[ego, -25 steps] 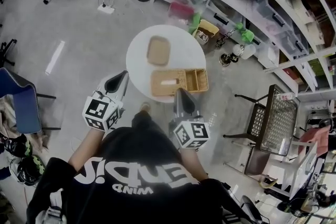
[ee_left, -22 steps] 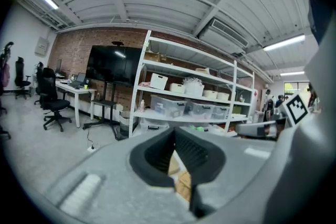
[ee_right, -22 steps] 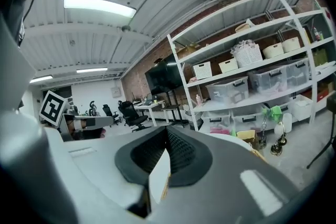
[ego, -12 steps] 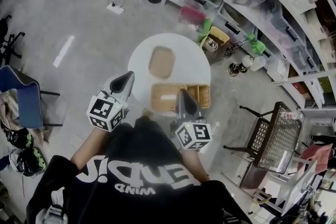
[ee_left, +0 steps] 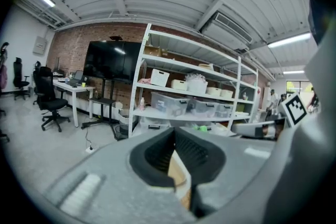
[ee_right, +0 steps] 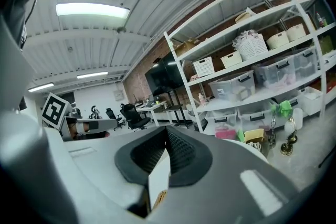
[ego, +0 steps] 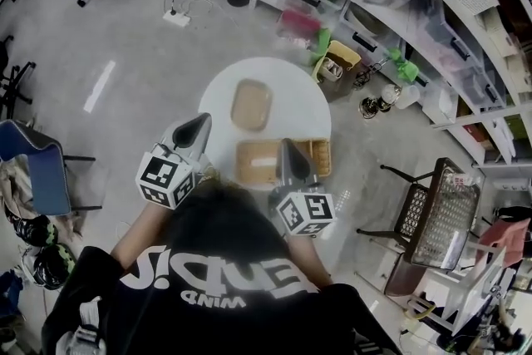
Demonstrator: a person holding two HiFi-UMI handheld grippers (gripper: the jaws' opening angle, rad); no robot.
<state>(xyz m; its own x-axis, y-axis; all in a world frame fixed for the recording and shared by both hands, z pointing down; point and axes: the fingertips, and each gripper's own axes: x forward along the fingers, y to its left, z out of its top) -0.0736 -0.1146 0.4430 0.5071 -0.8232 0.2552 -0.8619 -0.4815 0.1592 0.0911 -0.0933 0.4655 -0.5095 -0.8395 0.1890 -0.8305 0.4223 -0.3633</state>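
On the table [ego: 309, 106], a basket [ego: 253, 163] lies at 6 o'clock and a tray [ego: 251, 105] at 12. The right gripper [ego: 285, 148], jaws together and empty, hovers over the basket. The left gripper [ego: 202, 121], also closed, hangs at the 8 o'clock edge.

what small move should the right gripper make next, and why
Likely lower the right gripper toward the woven box and part its jaws. It hangs shut and empty over the box's near rim, while the left gripper, also shut, sits at the left edge of the round table.
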